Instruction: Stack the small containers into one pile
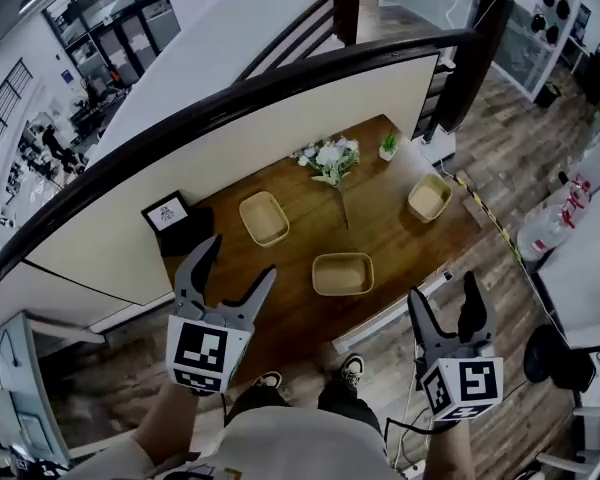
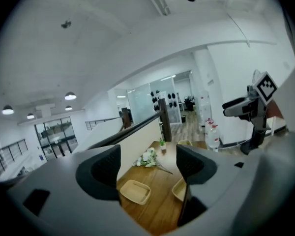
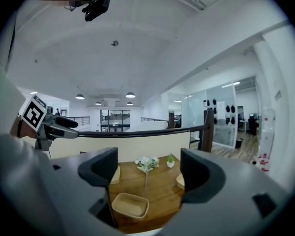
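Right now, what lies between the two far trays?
The white flowers, stem crossing the gap between left tray and right tray, seen in the head view.

Left container, right container half hidden behind right tool; framed card print unreadable.

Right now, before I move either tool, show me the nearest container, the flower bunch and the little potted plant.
nearest container point(image 1: 343, 274), head view, on its inner floor.
flower bunch point(image 1: 330, 156), head view, on the white blooms.
potted plant point(image 1: 388, 145), head view, on its green leaves.
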{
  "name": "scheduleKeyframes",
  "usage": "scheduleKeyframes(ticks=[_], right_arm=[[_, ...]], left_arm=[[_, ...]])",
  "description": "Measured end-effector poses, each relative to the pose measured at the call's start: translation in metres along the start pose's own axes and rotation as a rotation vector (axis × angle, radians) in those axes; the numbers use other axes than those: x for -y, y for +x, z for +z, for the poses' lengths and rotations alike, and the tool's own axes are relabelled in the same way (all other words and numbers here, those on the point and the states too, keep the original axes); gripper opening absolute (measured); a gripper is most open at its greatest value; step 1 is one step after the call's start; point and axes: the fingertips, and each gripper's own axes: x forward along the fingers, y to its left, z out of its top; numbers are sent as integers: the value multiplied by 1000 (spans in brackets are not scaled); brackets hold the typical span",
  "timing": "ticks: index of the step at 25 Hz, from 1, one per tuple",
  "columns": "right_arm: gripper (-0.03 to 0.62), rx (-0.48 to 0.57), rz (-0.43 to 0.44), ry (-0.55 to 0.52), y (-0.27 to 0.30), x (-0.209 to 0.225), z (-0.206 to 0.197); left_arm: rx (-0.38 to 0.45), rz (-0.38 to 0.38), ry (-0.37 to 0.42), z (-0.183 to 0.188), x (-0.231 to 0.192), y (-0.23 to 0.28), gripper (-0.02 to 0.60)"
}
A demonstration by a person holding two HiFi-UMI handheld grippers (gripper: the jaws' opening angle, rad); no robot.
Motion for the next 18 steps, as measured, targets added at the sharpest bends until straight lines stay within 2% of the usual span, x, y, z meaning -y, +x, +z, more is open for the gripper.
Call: scheduleKeyframes(ticks=[2,5,13,18], right_arm=[[391,3,39,2,10,11,2],[390,10,103,-6,23,23,6],[364,66,236,-20,45,44,25],[362,78,309,-45,50,39,27]], left_arm=[[-1,22,24,8,10,8,351],[-7,51,-32,16,18,14,351],[-1,250,-107,27,17,1,351],[-17,284,-126,25,28,-8,351]])
